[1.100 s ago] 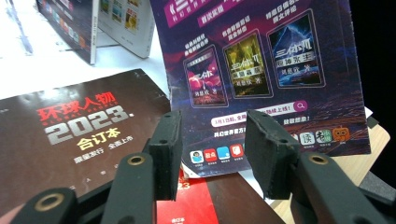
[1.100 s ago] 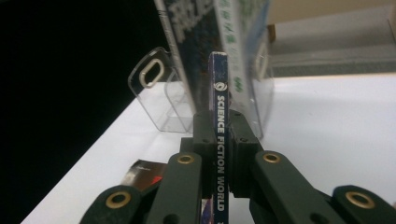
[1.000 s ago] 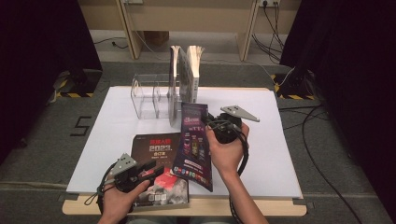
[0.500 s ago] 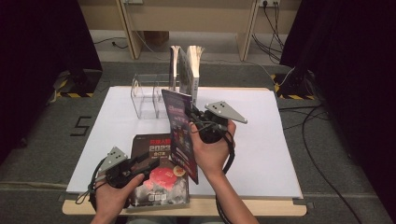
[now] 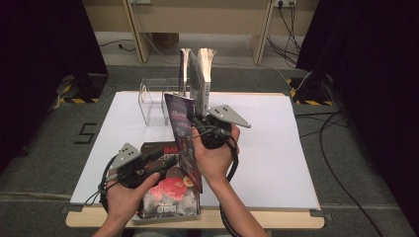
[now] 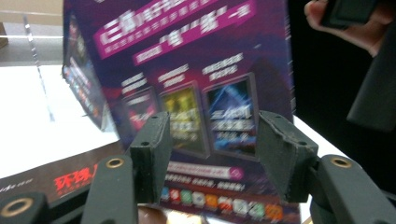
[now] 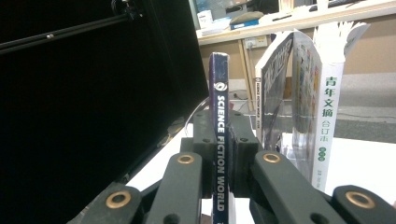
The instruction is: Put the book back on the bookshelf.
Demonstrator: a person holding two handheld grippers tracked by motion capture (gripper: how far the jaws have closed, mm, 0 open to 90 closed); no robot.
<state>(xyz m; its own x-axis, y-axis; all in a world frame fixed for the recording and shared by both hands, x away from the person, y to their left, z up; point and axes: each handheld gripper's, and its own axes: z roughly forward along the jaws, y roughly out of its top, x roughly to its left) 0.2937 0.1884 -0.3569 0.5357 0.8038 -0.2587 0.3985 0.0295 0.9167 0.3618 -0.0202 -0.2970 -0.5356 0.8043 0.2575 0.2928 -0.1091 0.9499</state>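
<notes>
From the high view, the right gripper (image 5: 205, 129) clamped one purple magazine (image 5: 182, 133) upright over the white table (image 5: 276, 148); a second magazine (image 5: 168, 190) lay flat beneath the left gripper (image 5: 160, 157); two books (image 5: 197, 74) stood in a clear rack (image 5: 153, 101). In the left gripper view, the jaws, just opening, gaped empty before the magazine's cover (image 6: 187, 79). In the right gripper view, the pads pinched its spine (image 7: 219, 126), dark curtains (image 7: 93, 93) alongside.

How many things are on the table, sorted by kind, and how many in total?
Magazines or books standing in the clear rack: 2
Magazines lifted, clamped upright in the right gripper: 1
Magazines lying flat under the left gripper: 1
Clear racks: 1
Total: 5
</notes>
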